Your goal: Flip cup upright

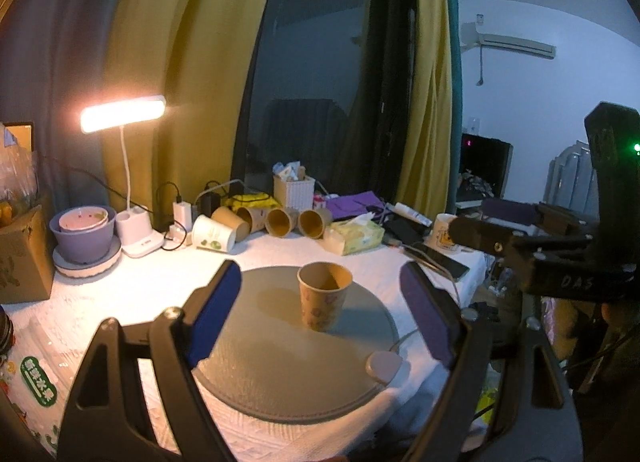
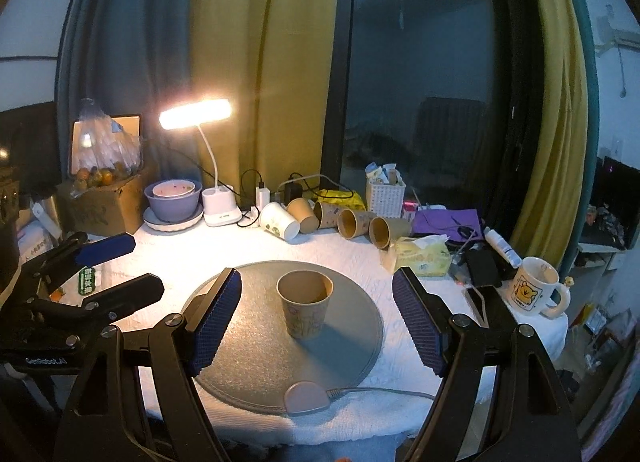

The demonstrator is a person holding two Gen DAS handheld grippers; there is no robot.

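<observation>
A brown paper cup (image 1: pixel 323 295) stands upright, mouth up, on a round grey mat (image 1: pixel 280 366). It also shows in the right wrist view (image 2: pixel 305 309) on the mat (image 2: pixel 256 358). My left gripper (image 1: pixel 326 302) is open and empty, jaws wide, short of the cup. My right gripper (image 2: pixel 318 308) is open and empty, held back from the cup. The left gripper also shows in the right wrist view (image 2: pixel 120 266) at the left, open. The right gripper's body shows at the right in the left wrist view.
Several paper cups (image 2: pixel 340 222) lie on their sides at the back of the table. A lit desk lamp (image 2: pixel 196 114), purple bowls (image 2: pixel 172 202), tissue pack (image 2: pixel 424 256), white mug (image 2: pixel 534 290), phone (image 2: pixel 478 298) and a white puck (image 2: pixel 307 398) with cable on the mat's edge.
</observation>
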